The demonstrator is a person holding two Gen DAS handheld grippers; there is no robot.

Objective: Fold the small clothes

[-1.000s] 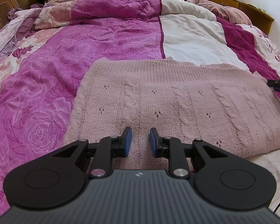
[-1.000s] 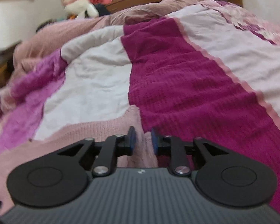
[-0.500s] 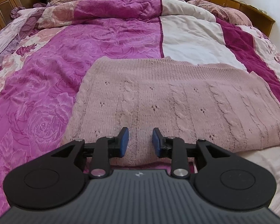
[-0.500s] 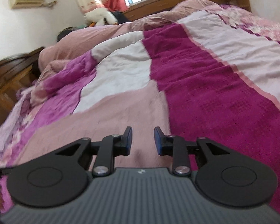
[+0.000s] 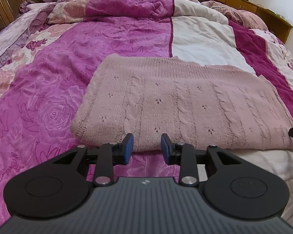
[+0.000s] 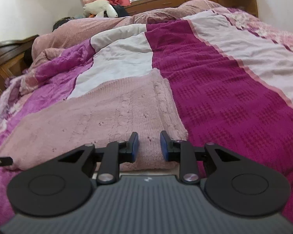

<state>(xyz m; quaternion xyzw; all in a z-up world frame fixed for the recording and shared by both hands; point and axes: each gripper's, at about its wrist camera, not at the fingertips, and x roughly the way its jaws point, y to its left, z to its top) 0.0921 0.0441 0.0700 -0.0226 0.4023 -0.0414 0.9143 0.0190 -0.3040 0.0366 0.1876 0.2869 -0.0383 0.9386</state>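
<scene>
Left wrist view: rose-printed magenta quilt (image 5: 48, 101), then a folded, cable-knit pink sweater (image 5: 185, 105) lying flat on the bed. Left gripper (image 5: 147, 148) fingers, just widened, stand apart, empty; right gripper (image 6: 148, 145) likewise.

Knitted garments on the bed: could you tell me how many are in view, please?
1. A folded pink cable-knit sweater lies flat on the quilt near the bed's front edge, just ahead of both grippers. Others may be hidden among the rumpled bedding behind.
</scene>
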